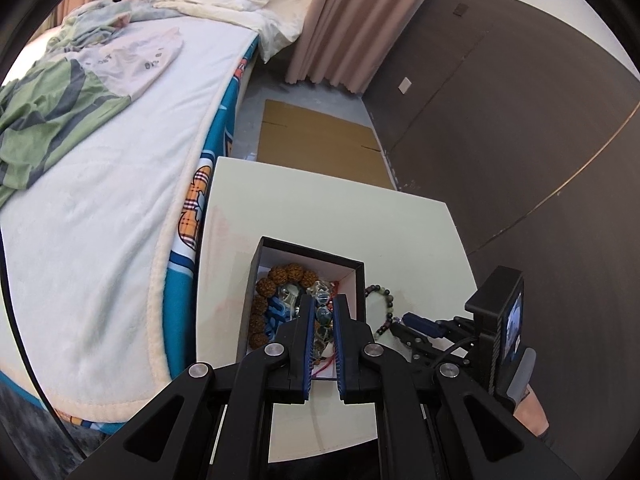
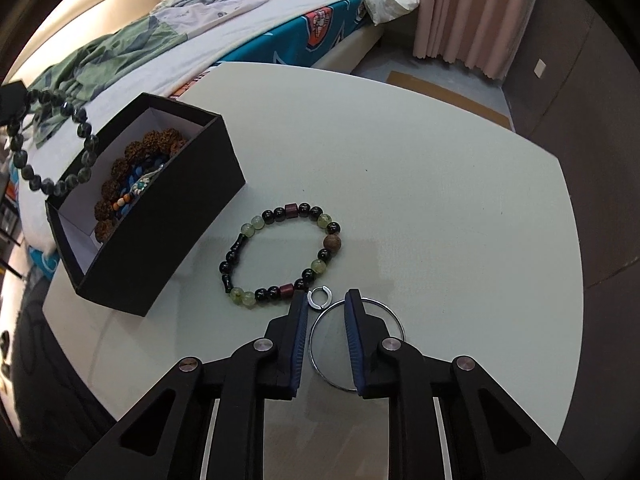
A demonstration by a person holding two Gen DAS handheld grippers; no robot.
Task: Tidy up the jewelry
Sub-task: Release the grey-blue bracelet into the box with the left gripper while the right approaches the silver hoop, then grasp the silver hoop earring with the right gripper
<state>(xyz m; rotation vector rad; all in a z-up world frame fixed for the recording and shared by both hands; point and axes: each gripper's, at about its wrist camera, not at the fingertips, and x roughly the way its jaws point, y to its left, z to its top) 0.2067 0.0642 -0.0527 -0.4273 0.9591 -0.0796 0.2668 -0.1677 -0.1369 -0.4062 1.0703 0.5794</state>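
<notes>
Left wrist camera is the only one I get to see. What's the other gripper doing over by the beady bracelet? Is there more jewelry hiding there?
Observer: Yes! A big silver hoop lies flat on the table, right next to the mixed-bead bracelet.
Operator: Is the gripper holding the hoop?
Observer: No. The right gripper is open, with its jaws apart above the hoop's left side and nothing pinched.
Operator: Anything tiny I'm missing?
Observer: A small open silver ring lies on the table right at its fingertips, between the hoop and the bracelet.
</notes>
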